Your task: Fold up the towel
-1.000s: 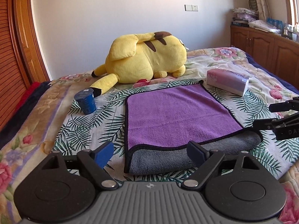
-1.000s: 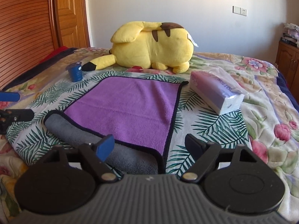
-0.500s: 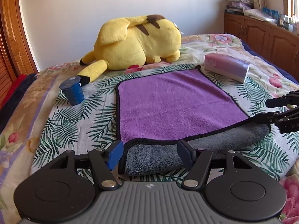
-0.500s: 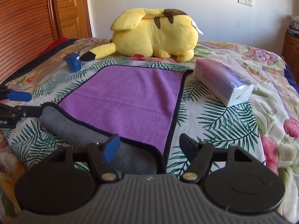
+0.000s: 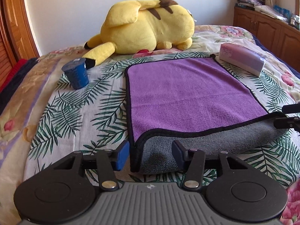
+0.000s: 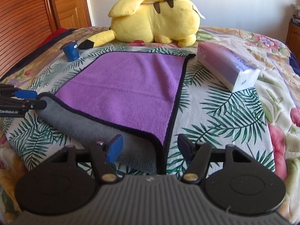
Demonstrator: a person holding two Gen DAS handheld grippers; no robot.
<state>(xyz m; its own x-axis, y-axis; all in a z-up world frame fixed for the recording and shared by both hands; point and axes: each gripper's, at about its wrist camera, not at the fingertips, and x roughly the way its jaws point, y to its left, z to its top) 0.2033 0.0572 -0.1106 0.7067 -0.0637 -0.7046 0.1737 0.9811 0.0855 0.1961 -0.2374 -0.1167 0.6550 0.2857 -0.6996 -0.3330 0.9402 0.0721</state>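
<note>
A purple towel with a black hem and grey underside lies flat on the bed; it also shows in the right wrist view. Its near edge is rolled back, showing a grey strip. My left gripper is open, its fingers straddling the towel's near left corner. My right gripper is open, its fingers straddling the near right corner. Each gripper shows at the edge of the other's view, the right one and the left one.
A big yellow plush toy lies behind the towel. A blue cup stands to the towel's left. A tissue pack lies at its far right corner. Wooden doors stand left, a cabinet right.
Both grippers have moved forward and down to the towel's near corners, which now sit between their open fingers. The towel has not moved.
</note>
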